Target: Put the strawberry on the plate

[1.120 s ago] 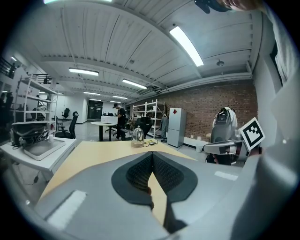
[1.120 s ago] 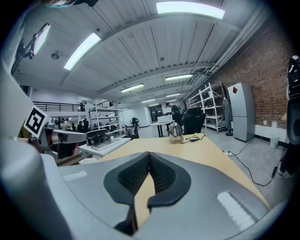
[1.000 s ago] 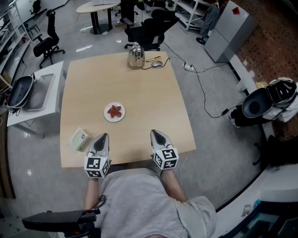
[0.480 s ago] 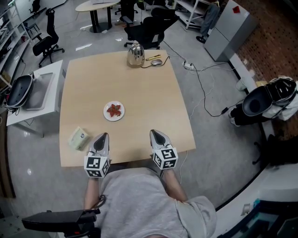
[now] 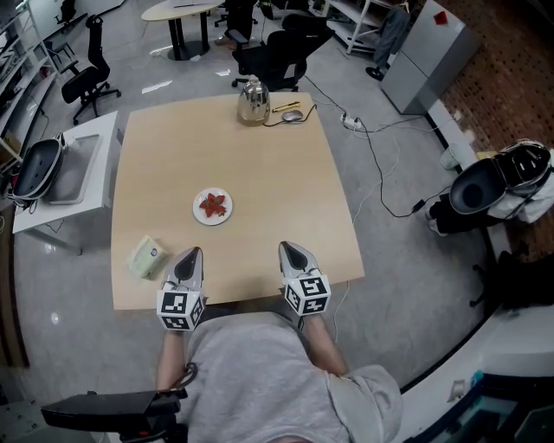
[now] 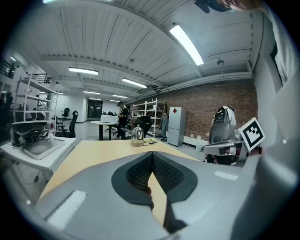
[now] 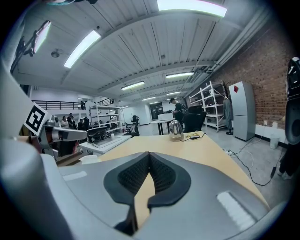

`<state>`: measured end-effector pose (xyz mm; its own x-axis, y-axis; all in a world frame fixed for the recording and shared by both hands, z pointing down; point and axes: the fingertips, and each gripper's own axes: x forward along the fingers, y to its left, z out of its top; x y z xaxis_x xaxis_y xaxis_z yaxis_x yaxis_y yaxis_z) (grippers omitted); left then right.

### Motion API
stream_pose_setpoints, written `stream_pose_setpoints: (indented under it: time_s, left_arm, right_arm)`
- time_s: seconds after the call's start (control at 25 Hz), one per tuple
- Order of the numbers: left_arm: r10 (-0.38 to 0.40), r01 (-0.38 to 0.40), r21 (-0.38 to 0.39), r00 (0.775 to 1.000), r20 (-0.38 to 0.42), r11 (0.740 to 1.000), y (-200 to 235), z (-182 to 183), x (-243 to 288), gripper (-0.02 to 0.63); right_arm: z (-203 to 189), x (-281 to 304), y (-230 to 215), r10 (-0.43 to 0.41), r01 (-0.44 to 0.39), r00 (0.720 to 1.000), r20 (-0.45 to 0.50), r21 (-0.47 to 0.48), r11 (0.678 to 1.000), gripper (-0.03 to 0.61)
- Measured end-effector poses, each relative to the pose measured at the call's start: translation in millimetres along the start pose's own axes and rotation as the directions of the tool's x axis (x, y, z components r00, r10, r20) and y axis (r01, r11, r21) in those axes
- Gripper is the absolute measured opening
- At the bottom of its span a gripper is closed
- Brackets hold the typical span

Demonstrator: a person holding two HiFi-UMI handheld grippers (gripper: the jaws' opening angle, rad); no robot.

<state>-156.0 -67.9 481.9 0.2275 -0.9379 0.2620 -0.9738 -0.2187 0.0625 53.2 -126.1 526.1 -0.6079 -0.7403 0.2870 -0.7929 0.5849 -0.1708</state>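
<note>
No word, number or brand can be read anywhere. The only signs are black-and-white square code markers, patterns without letters, on the faces of the cubes carried by the left claw and the right claw. A red diamond-shaped label sits on a grey cabinet beyond the desk, its print too small to tell. A pale green packet on the desk bears a small dark mark, unreadable

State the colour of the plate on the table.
White. The plate has a red strawberry on it; the head view shows it best.
</note>
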Motion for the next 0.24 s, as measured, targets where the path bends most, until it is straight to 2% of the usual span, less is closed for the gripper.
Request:
stream_pose_setpoints:
  time_s: [0.24]
  left_arm:
    - [0.001, -0.001, -0.002, 1.0, 0.0, 1.0, -1.8, -0.7, 0.1, 0.02]
  right_arm:
    - [-1.2, -1.1, -1.7, 0.002, -0.002, 1.0, -0.003, 0.002, 1.0, 0.006]
